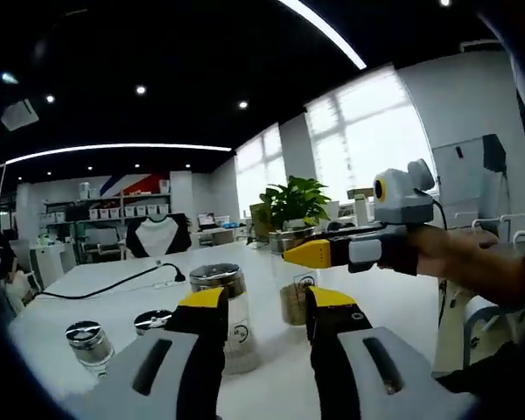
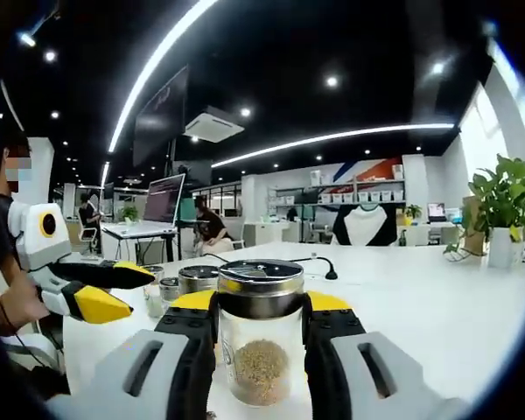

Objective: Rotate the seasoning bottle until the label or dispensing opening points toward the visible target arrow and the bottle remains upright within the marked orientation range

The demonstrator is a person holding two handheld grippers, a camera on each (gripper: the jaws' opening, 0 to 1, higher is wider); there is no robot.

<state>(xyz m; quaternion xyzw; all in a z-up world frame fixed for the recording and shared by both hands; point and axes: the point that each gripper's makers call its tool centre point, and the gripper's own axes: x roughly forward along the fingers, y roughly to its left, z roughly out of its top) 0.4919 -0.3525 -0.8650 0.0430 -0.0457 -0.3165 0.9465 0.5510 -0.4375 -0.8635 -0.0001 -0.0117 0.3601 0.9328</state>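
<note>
A clear seasoning bottle (image 2: 261,350) with a chrome lid and brown seeds in its bottom stands upright on the white table. My right gripper (image 2: 261,306) is shut on it, one yellow-tipped jaw pressing each side just under the lid. In the left gripper view the same bottle (image 1: 292,297) shows under the right gripper (image 1: 303,255), which reaches in from the right. My left gripper (image 1: 267,306) is open with nothing between its jaws, and it stands near the held bottle. It also shows as the left gripper (image 2: 133,293) at the left edge, jaws apart.
A second chrome-lidded jar (image 1: 220,284) stands just behind my left jaw, and two smaller jars (image 1: 89,339) sit further left. A black cable (image 1: 114,284) crosses the white table (image 1: 394,302). A potted plant (image 1: 293,201) stands at the far edge. A person's hand (image 1: 472,254) holds the right gripper.
</note>
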